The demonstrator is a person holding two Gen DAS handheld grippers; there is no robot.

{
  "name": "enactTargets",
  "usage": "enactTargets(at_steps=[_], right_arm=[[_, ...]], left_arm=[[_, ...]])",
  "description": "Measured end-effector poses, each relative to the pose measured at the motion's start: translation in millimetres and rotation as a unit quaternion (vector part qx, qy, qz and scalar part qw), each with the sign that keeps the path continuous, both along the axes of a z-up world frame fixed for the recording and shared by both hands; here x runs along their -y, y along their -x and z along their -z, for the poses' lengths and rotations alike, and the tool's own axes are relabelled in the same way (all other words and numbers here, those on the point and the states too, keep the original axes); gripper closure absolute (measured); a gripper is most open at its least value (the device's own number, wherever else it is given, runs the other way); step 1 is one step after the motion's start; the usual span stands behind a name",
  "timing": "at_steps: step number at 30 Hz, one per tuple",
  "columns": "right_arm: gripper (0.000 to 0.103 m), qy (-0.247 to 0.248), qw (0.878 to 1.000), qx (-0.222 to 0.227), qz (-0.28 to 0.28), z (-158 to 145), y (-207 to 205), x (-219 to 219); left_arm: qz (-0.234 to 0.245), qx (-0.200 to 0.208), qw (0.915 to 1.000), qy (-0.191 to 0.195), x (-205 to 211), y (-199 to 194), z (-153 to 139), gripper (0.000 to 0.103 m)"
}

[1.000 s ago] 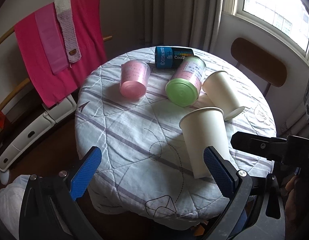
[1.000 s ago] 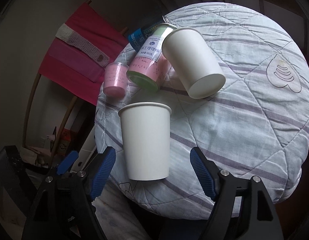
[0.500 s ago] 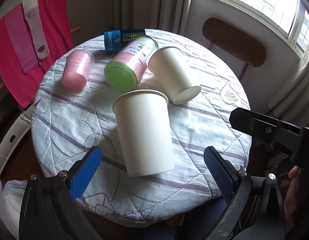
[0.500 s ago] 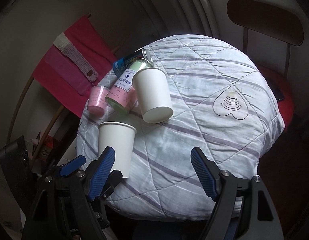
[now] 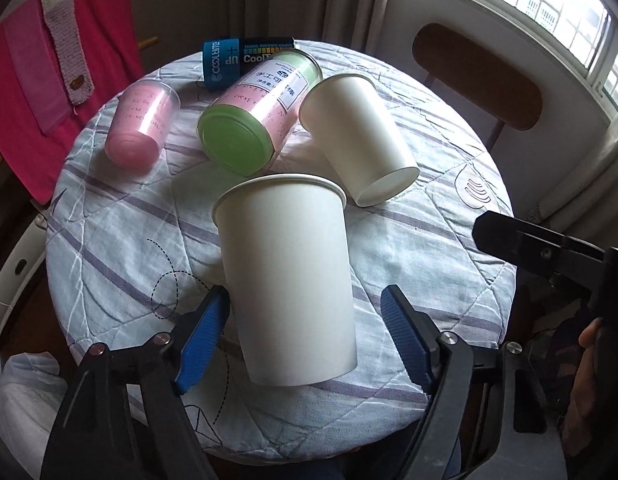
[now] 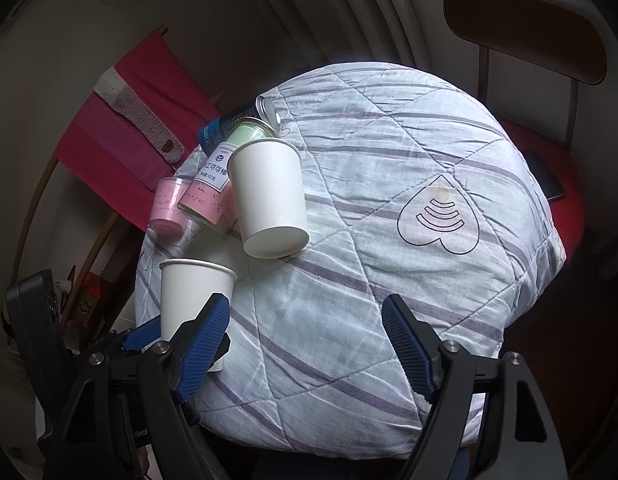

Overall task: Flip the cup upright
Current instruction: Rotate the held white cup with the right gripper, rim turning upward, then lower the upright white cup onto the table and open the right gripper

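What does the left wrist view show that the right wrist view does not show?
Only the left wrist view shows the window, the green lid of the jar, and the near paper cup between the fingers of the open left gripper.

Only the right wrist view shows the heart print whole and the red chair seat.

Both show the second paper cup lying on its side, the pink cup and the quilted cloth.

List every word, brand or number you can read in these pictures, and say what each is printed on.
"COOLAUTO" and "UP": blue band of the dark can lying at the table's far edge.
"Cool", then cut off: same can.
Chinese characters on the green-lidded jar label: too blurred to read.
Pink cup writing: too small.
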State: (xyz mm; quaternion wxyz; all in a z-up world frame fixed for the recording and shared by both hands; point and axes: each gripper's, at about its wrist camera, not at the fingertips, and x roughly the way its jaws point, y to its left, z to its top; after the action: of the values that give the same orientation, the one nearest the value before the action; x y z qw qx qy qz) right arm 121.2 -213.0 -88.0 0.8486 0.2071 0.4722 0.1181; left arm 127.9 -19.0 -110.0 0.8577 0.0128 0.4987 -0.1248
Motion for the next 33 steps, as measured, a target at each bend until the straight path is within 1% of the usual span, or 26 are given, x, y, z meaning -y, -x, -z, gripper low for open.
enactTargets(at_steps=[1,3,6,9,14,17,21,22,23,26,31,33], right_arm=[[0.023,-0.003,1.0,-0.006,-0.008,1.8,-2.9,-3.0],[0.023,-0.018,0.999,-0.012,-0.028,4.4,-8.1,-10.2],[0.023,-0.05,0.997,-0.025,-0.056,8.3,-14.6,-22.0],[0.023,-0.07,0.994,-0.041,-0.073,12.7,-22.2,-32.9],[0.023,-0.111,0.987,-0.073,-0.094,21.2,-38.3,-47.3],[0.023,-0.119,0.983,-0.092,-0.105,26.9,-48.4,-56.8],[0.023,-0.149,0.974,-0.117,-0.125,36.4,-53.7,-69.8],[0.023,-0.151,0.973,-0.117,-0.126,37.6,-53.8,-72.2],[0.026,-0.154,0.974,-0.114,-0.123,38.1,-53.2,-72.9],[0.037,-0.152,0.975,-0.111,-0.122,39.7,-53.7,-74.7],[0.039,-0.15,0.977,-0.09,-0.119,38.3,-50.7,-68.2],[0.039,-0.146,0.981,-0.071,-0.109,33.9,-47.1,-63.5]], left_arm=[[0.001,0.001,1.0,0.0,-0.8,0.1,0.0,0.03],[0.004,0.007,1.0,0.0,-2.4,1.0,-1.1,0.04],[0.015,0.015,0.9998,0.0,-3.6,4.0,-3.7,0.04],[0.025,0.028,0.9992,-0.012,-1.4,7.9,-6.2,0.039],[0.029,0.026,0.9992,0.002,-9.2,7.2,-4.7,0.039],[0.028,0.023,0.9993,0.007,-15.0,5.3,-2.7,0.039],[0.039,0.022,0.9989,0.017,-17.2,4.3,-1.6,0.039],[0.041,0.023,0.9988,0.016,-16.8,4.7,-1.8,0.039],[0.045,0.023,0.9986,0.016,-15.9,5.1,-2.1,0.039],[0.053,0.025,0.9981,0.017,-14.2,5.8,-3.1,0.039],[0.054,0.018,0.9979,0.029,-17.9,6.5,-4.2,0.038],[0.051,0.015,0.9981,0.032,-20.8,8.1,-5.3,0.033]])
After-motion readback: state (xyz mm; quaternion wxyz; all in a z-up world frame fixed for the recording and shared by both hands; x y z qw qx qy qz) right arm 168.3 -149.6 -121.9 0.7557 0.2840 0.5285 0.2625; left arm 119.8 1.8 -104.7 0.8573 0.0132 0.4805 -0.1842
